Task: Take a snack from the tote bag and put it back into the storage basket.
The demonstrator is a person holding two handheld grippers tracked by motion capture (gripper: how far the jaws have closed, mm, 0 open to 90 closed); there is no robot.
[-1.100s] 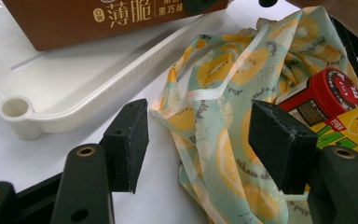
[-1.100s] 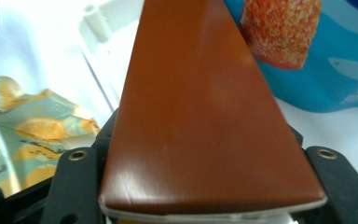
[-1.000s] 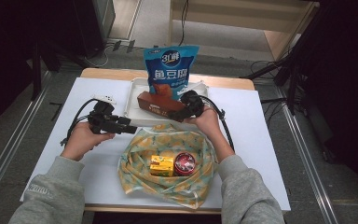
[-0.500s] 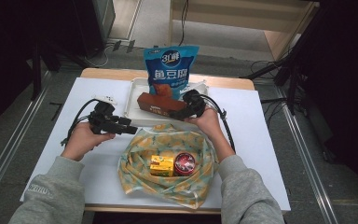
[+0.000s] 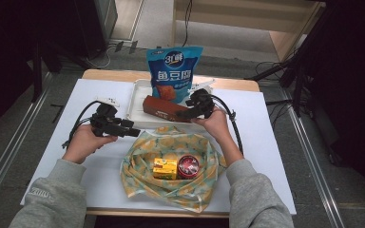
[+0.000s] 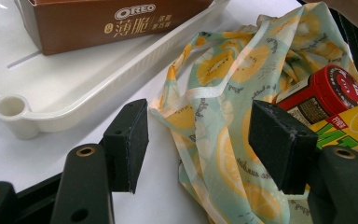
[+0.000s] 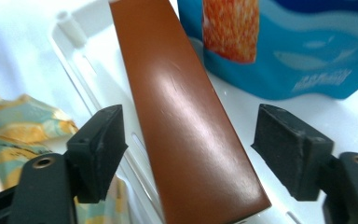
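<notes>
Brown Oreo box (image 5: 164,109): long, flat carton lying in the white tray (image 5: 135,102) at the far middle of the white surface (image 5: 266,142). In the high view its long axis runs roughly left to right across the tray, the right end a little nearer the person, with the printed side face turned toward the near edge. In the right gripper view the box (image 7: 186,126) runs away from the camera, its near end lying between the two pads and its far end pointing toward the tray's far rim. Blue snack bag (image 5: 174,71): upright at the tray's far side, just behind the box. Right claw (image 5: 183,114): at the box's right end, jaws spread wide and having just been opening; the box sits between the pads (image 7: 98,149) with a clear gap on each side, so nothing is pinched. Left claw (image 5: 134,133): held level over the surface, left of the tray's near corner, pointing right toward the cloth; jaws spread, empty, the pads (image 6: 128,142) touching nothing. Yellow-and-green fruit-print cloth (image 5: 142,152): spread at the near middle of the surface, just nearer than the tray. On it, side by side, a yellow carton (image 5: 165,168) to the left and a red round tin (image 5: 188,166) to the right.
</notes>
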